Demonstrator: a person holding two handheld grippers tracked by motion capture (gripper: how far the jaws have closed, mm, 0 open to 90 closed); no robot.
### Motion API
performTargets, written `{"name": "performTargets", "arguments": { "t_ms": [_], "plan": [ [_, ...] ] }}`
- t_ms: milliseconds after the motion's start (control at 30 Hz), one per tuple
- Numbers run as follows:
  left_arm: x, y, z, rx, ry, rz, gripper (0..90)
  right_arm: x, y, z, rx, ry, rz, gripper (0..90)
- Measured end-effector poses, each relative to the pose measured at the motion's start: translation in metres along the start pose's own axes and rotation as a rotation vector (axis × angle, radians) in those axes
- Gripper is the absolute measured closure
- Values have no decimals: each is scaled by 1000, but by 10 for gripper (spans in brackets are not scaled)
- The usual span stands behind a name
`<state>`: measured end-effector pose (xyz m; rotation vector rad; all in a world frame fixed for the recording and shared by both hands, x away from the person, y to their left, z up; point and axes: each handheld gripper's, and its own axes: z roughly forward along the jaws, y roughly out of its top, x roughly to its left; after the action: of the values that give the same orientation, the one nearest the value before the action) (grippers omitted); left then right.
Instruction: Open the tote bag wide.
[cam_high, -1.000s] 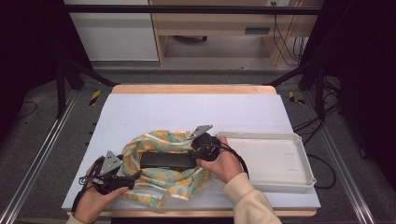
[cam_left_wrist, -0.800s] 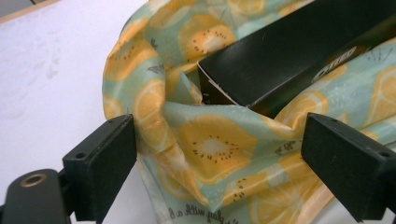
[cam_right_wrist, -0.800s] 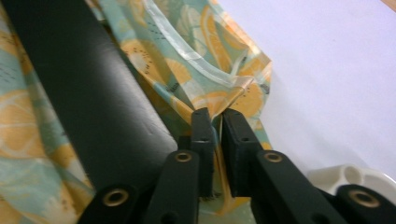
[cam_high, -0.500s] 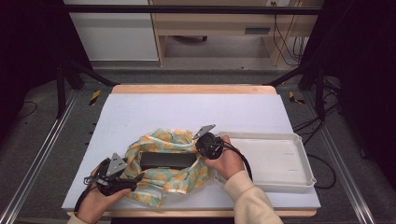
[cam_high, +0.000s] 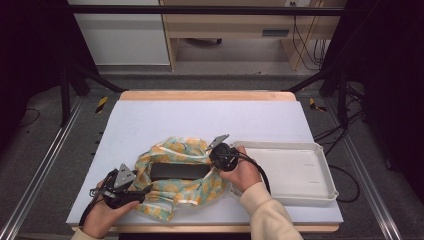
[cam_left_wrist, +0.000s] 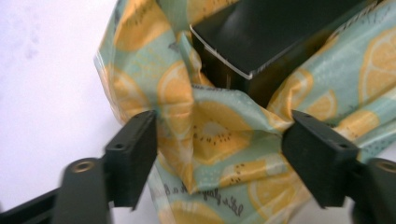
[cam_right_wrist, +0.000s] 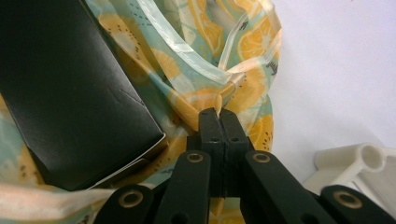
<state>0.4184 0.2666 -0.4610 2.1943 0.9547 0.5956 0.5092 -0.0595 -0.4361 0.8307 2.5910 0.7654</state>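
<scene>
A teal cloth with orange citrus prints (cam_high: 186, 189) lies crumpled at the front of the white table, with a flat black box (cam_high: 180, 171) lying on it. My left gripper (cam_high: 142, 190) is at the cloth's left edge. Its jaws have just been closing but still stand apart, with a fold of the cloth (cam_left_wrist: 219, 140) between them and the box's corner (cam_left_wrist: 261, 42) just beyond. My right gripper (cam_high: 212, 159) is at the cloth's right side, shut on a pinched fold of the hem (cam_right_wrist: 219, 100) next to the box (cam_right_wrist: 70, 102).
A white plastic tray (cam_high: 320, 192) stands at the front right, right beside the right hand; its corner (cam_right_wrist: 355, 161) is close to the right gripper. The far half of the table top (cam_high: 200, 115) is bare white. Dark frame rails run along both sides.
The cloth's right side has gathered in at the right gripper. Both hands stay about where they were.
</scene>
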Motion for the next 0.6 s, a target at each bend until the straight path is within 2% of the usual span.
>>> {"name": "performTargets", "arguments": {
  "t_ms": [200,300,433,600],
  "plan": [
    [-2,1,1,20,-21,14,442,-1,0,1,-1,-3,4,900],
    [-1,2,4,52,-27,30,536,-2,0,3,10,-4,2,900],
    [0,3,8,69,-33,51,720,-2,-1,8,28,-8,3,900],
    [0,4,12,81,-54,69,862,-2,0,8,24,-7,3,900]
  ]
}}
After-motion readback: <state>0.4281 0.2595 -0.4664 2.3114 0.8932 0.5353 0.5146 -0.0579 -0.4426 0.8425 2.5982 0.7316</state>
